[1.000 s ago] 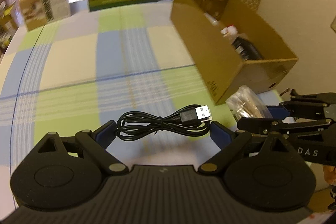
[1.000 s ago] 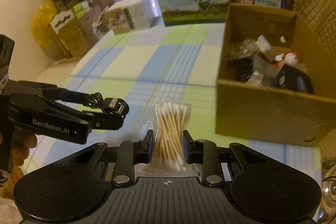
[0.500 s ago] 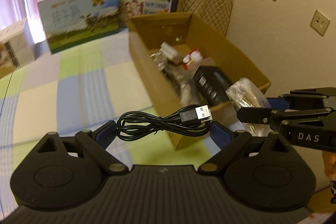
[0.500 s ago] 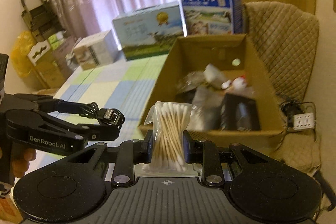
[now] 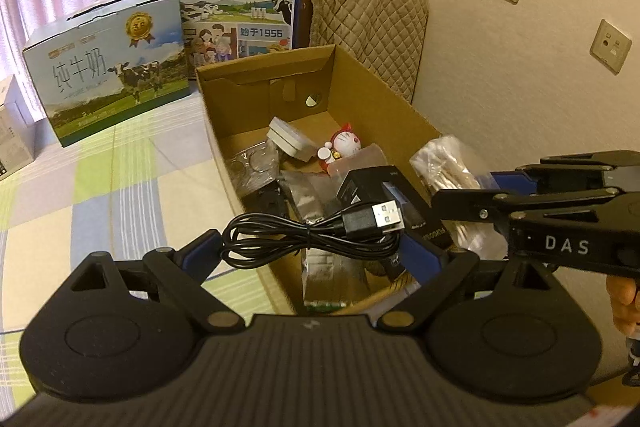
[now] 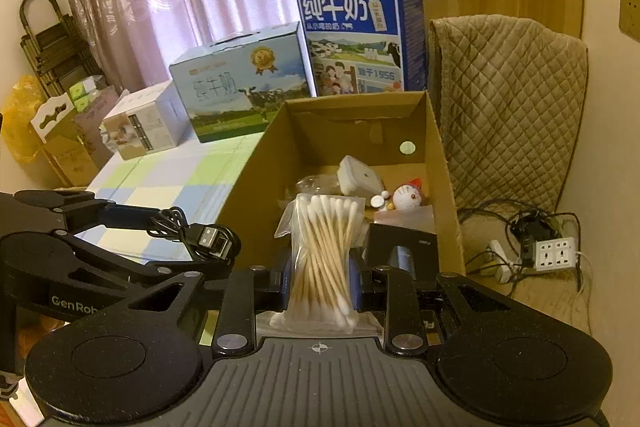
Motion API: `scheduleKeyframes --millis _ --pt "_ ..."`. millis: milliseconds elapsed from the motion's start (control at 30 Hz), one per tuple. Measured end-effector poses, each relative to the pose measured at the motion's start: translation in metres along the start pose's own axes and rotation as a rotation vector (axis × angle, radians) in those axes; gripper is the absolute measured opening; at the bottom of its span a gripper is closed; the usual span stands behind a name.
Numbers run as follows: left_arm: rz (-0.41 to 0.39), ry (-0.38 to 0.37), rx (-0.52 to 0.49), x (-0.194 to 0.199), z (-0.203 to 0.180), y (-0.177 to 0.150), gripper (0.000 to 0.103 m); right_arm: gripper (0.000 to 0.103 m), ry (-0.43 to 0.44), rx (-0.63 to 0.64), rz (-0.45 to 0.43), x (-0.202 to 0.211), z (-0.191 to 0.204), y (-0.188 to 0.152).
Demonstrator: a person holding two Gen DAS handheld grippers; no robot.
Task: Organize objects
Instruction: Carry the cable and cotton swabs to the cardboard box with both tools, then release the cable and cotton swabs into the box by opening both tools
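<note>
Over cardboard box [image 5: 404,115], left gripper [image 5: 310,245] clasping USB cable [image 5: 320,231], right gripper [image 6: 320,277] pinching cotton swabs [image 6: 324,255]

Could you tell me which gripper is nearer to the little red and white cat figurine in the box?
Hard to call. The left gripper and right gripper both hover over the box's near end, short of the figurine.
</note>
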State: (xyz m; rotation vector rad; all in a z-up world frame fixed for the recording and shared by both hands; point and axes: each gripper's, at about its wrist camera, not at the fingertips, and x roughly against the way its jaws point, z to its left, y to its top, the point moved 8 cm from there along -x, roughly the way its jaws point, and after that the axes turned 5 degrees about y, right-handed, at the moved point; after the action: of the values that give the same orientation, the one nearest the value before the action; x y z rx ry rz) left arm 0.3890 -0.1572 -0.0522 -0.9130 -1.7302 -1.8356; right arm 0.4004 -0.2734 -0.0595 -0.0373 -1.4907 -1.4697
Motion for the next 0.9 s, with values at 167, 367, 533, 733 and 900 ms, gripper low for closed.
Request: scheduleKeyframes --millis 167,367,533,733,900 --pt "0.022 0.008 0.001 -0.015 -0.004 0.004 0.093 0.024 0.003 -0.007 0.018 -0.011 -0.015 0.003" --pt "0.054 0.019 0.005 -0.032 -0.006 0.004 0.093 0.024 0.005 -0.018 0.036 -0.021 -0.029 0.004" --pt "0.063 0.02 -0.001 -0.041 -0.007 0.005 0.08 0.024 0.013 -0.028 0.045 -0.027 -0.035 0.003" --pt "0.084 0.026 0.002 -0.049 -0.004 0.003 0.081 0.024 0.019 -0.036 0.057 -0.033 -0.038 0.002" --pt "0.093 0.026 0.016 -0.05 0.0 0.002 0.081 0.024 0.019 -0.039 0.063 -0.034 -0.038 0.001"
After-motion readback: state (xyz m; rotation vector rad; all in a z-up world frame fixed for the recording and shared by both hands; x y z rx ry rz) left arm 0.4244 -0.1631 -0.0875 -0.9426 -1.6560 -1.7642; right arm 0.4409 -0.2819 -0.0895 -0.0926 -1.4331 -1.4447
